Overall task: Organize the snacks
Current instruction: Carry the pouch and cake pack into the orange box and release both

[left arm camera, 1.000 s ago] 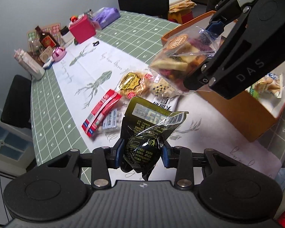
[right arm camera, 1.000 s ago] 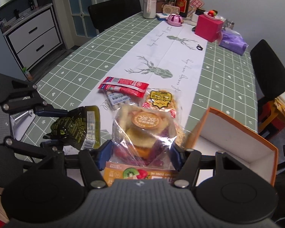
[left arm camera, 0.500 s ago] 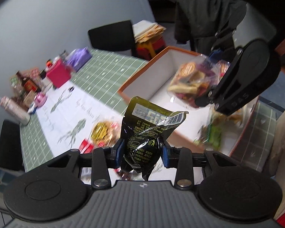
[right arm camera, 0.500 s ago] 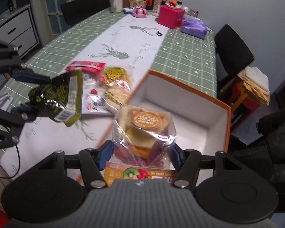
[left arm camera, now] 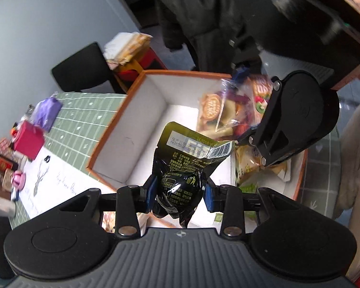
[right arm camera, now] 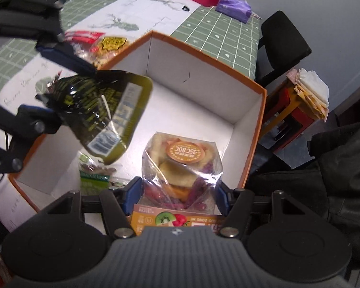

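- The left gripper (left arm camera: 180, 195) is clamped on a dark green foil pouch (left arm camera: 187, 165), gripping its crumpled lower end so the flat labelled part sticks out over the orange box (left arm camera: 108, 144).
- The right gripper (right arm camera: 176, 198) is closed on a clear bag of mixed dried fruit (right arm camera: 180, 168), pinched at its sides with the round orange sticker facing up; it hangs above the white floor of the box.
- Both packs sit over the open box, probably so each can simply be let go and drop in.
- Only the right wrist view shows the snacks waiting on the surface: a red packet (right arm camera: 84, 34) and a yellow-labelled bag (right arm camera: 112, 43) just outside the box wall, plus a green packet (right arm camera: 93, 180) already inside.
- Only the left wrist view shows the far right end of the box, where pale packets (left arm camera: 252, 165) lie under the right gripper.
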